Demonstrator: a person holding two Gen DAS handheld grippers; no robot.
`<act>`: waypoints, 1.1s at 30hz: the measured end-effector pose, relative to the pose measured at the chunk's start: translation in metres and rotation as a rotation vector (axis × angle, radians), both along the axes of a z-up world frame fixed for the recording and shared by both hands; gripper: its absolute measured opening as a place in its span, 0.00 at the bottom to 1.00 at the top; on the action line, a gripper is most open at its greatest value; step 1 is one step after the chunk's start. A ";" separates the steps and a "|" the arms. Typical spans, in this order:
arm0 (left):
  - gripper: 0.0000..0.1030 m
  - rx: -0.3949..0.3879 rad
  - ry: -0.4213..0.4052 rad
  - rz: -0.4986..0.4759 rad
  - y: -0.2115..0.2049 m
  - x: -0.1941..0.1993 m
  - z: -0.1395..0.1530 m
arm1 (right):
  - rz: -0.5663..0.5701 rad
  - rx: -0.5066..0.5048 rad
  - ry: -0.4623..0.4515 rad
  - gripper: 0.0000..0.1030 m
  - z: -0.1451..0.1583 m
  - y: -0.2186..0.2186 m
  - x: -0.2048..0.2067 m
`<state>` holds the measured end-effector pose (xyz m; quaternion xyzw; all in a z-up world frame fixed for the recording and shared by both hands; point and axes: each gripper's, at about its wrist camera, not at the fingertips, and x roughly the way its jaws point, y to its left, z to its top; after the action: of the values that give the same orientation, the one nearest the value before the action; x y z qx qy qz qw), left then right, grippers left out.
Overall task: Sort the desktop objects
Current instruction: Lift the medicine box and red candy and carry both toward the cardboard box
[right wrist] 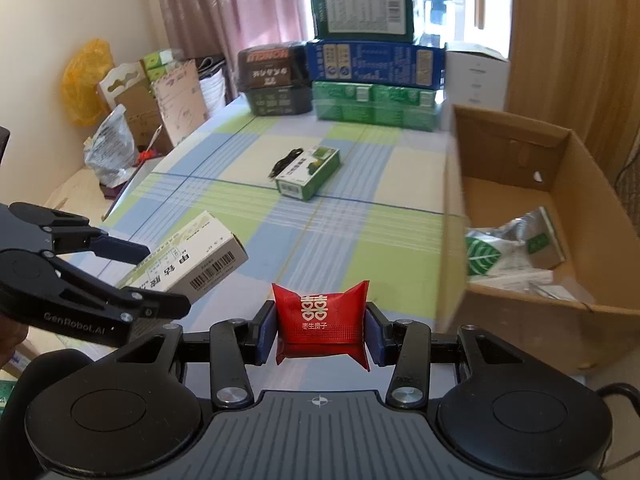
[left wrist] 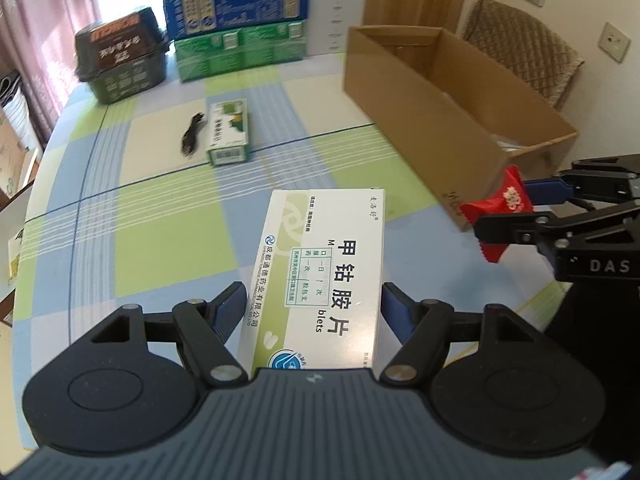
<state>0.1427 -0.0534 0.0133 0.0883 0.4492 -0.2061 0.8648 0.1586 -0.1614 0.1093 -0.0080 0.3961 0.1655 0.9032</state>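
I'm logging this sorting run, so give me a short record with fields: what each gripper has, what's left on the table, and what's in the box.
left gripper: shut on white medicine box
right gripper: shut on red candy packet
on table: small green box, black cable
cardboard box: open, holds foil packets

My left tool covers the near end of the white medicine box, so its last print is hidden. From my right wrist, the cardboard box is blurred along its near wall, and the crumpled packets inside it are partly hidden. The small print on the stacked cartons at the desk's far end is too small to read.
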 end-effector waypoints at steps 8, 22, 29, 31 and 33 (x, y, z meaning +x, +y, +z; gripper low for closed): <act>0.67 -0.022 -0.032 -0.059 -0.040 -0.019 0.011 | -0.093 0.010 -0.029 0.41 0.014 -0.041 -0.018; 0.67 -0.070 -0.050 -0.154 -0.111 -0.031 0.028 | -0.249 0.009 -0.053 0.41 0.030 -0.110 -0.041; 0.67 -0.092 -0.054 -0.178 -0.136 -0.026 0.034 | -0.292 0.011 -0.065 0.42 0.032 -0.135 -0.042; 0.67 -0.094 -0.058 -0.187 -0.143 -0.025 0.036 | -0.302 0.014 -0.069 0.42 0.033 -0.141 -0.041; 0.67 -0.096 -0.061 -0.194 -0.151 -0.023 0.038 | -0.310 0.018 -0.073 0.42 0.034 -0.146 -0.039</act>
<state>0.1192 -0.2041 0.0515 0.0962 0.4016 -0.3075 0.8572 0.1191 -0.3072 0.1434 0.0550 0.3579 0.0272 0.9317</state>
